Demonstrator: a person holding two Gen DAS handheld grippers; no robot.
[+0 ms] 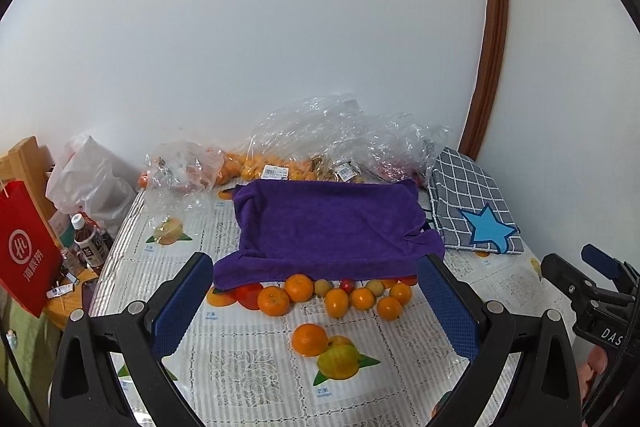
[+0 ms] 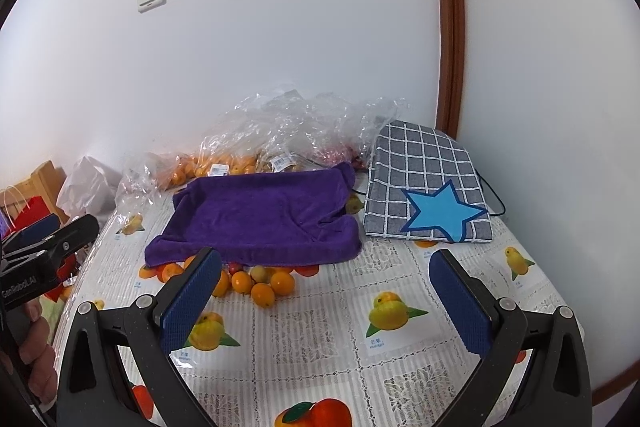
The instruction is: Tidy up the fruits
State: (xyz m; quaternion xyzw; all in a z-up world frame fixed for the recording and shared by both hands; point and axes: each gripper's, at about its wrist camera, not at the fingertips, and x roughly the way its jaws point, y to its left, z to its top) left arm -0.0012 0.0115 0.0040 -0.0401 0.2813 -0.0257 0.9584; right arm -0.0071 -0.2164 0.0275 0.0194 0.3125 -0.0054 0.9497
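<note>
From my left wrist, my left tool [image 1: 316, 303] hangs with its blue pads spread wide and nothing between them, pointed at the cluster of small oranges [image 1: 340, 297] lying on the surface [image 1: 248, 359] just at the near edge of the purple towel [image 1: 332, 227] — a few of them tucked under its hem. One loose orange [image 1: 309, 339] sits apart, nearer to me, next to a printed mango on the cloth that I could mistake for fruit. More oranges stay in the clear plastic bags [image 1: 320, 139] by the wall. From my right wrist, my right tool [image 2: 325, 297] is likewise open and empty, over bare surface, with the fruit pile [image 2: 256, 283] off toward its left finger and the checked cushion [image 2: 428, 183] well beyond. My worry: round fruit rolls. A pad nudging the heap sideways could scatter it toward the surface's edge, or snag the towel hem — and a hard squeeze could bruise soft skin.
</note>
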